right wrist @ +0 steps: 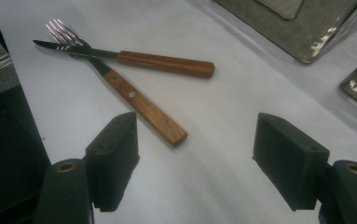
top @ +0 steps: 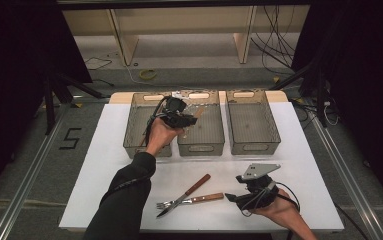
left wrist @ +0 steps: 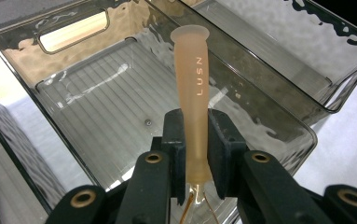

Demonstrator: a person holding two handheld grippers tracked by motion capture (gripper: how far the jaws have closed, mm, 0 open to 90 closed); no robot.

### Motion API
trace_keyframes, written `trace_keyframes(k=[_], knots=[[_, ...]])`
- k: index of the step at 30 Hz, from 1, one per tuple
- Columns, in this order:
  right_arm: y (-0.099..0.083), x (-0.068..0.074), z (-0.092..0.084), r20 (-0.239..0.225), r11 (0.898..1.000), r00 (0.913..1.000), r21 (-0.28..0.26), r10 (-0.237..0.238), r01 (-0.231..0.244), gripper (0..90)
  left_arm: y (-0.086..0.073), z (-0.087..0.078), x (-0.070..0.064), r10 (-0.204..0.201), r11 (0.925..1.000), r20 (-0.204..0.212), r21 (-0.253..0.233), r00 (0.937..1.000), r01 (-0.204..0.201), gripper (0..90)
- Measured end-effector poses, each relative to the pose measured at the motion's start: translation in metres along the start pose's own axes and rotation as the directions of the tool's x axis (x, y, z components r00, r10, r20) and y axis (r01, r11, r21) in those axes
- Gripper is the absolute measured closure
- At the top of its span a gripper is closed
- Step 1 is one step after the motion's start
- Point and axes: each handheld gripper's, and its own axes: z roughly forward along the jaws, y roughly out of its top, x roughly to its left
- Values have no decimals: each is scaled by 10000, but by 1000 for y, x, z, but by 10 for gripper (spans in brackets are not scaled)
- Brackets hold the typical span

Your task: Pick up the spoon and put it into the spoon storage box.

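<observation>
My left gripper (top: 176, 118) hovers over the middle one (top: 201, 131) of three smoky clear bins and is shut on a pale tan utensil handle (left wrist: 192, 70) marked LUSN. The handle sticks up from between the jaws of the left gripper (left wrist: 195, 123), with the bin's ribbed floor (left wrist: 87, 112) below; thin golden wire shows under the jaws. My right gripper (top: 234, 197) rests low at the front right, jaws open and with nothing between them. Just left of it a wooden-handled fork (top: 204, 198) and knife (top: 196, 185) lie crossed; in the right gripper view the fork (right wrist: 143, 109) and knife (right wrist: 164, 63) lie ahead of the right gripper (right wrist: 195, 158).
A left bin (top: 136, 131) and a right bin (top: 253, 125) flank the middle one on the white tabletop (top: 104, 175). Another bin's wall (left wrist: 278, 51) runs beside the held handle. Bin corners (right wrist: 306, 28) sit at the right gripper view's upper right. Cables lie on the floor behind.
</observation>
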Motion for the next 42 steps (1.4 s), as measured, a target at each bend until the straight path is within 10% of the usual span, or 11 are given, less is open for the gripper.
trace_keyframes(k=[42], knots=[[0, 0, 1, -62, 10000, 10000, -8, -1, 1, 314, -14, 28, 6, -529, 9986, -58, 85, 9986, 530, 767]])
